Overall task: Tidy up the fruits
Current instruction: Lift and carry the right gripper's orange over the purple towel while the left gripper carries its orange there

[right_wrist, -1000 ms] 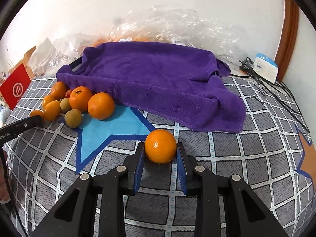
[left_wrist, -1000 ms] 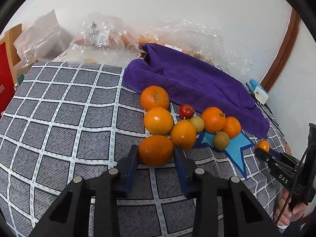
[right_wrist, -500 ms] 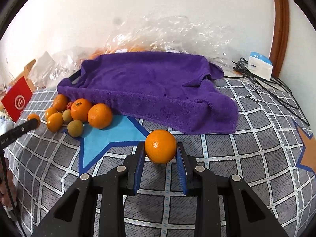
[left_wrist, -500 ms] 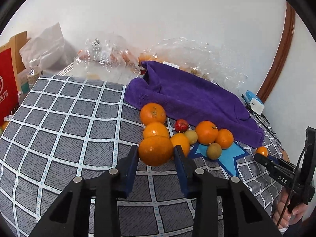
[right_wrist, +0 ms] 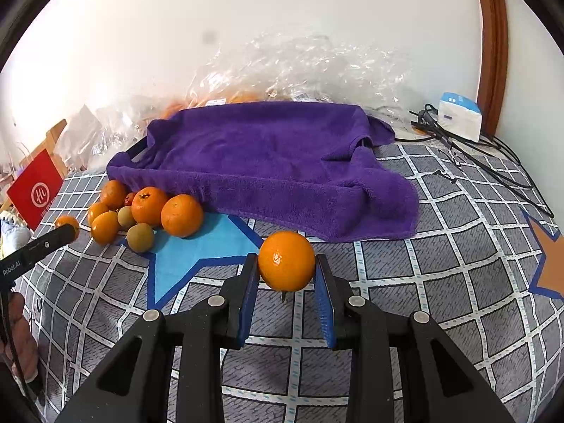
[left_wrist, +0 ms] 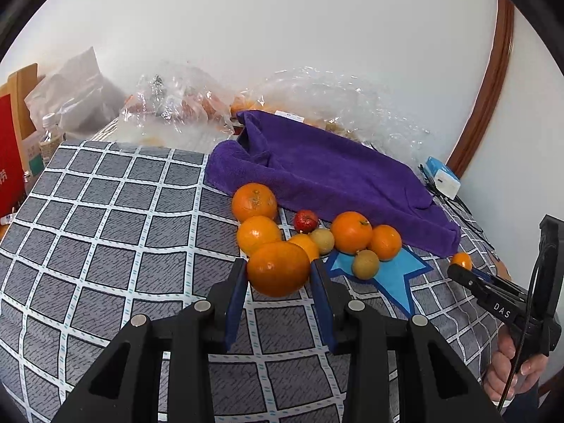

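A home bedroom, it seems: a grey checked bedsheet (right_wrist: 440, 282) with star patches is covering a soft surface against a white wall (right_wrist: 246, 17). A wooden door frame (left_wrist: 493, 70) is standing far right, and a charger with cables (right_wrist: 461, 116) is lying nearby.

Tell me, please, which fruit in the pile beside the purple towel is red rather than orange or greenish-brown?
The small red strawberry-like fruit, at the pile's back edge nearest the purple towel; it is the only red one.

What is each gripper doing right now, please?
Left gripper: closed on a large orange.
Right gripper: closed on a smaller orange.
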`<state>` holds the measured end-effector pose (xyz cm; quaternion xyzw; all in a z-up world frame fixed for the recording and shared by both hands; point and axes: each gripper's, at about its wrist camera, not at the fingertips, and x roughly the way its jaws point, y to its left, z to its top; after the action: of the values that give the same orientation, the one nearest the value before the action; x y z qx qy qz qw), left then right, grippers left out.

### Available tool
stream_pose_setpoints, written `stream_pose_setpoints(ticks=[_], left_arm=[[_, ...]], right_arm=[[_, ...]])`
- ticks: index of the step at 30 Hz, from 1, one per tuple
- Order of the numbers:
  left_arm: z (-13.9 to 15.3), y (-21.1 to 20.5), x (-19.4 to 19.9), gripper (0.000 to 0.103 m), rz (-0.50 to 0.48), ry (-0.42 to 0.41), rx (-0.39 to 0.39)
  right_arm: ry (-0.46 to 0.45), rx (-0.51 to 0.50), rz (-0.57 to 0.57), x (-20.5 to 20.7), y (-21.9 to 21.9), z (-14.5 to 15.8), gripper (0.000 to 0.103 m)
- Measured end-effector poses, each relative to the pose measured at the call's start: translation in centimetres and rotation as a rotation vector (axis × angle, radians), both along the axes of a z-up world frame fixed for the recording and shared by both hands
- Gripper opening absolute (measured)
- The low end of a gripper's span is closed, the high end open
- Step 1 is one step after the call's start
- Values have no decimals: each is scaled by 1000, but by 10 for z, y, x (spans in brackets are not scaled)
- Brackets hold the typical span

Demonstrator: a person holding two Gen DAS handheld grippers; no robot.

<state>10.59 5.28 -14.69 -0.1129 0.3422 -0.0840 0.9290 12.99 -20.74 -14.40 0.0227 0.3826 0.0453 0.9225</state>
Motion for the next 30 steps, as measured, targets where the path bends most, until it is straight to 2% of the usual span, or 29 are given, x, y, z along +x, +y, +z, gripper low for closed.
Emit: stream_pose_setpoints(ticks=[9, 14, 17, 21, 26, 30], left_arm=[[2, 2, 0, 34, -11, -8, -27], [10, 6, 7, 34, 5, 20, -61], [30, 6, 12, 34, 7, -9, -54], [65, 3, 36, 34, 16, -45, -41], [103, -6, 73, 34, 23, -85, -12], [118, -15, 111, 34, 24, -87, 2]], right_arm=[[-20, 15, -10, -4, -3, 3, 31], [-11, 42, 5, -6, -7, 10, 31], [-42, -8, 24, -3, 0, 30, 31], [-99, -16, 42, 15, 5, 64, 31], [-136, -42, 32, 56, 11, 97, 31], [-149, -44, 6, 96, 9, 109, 31]])
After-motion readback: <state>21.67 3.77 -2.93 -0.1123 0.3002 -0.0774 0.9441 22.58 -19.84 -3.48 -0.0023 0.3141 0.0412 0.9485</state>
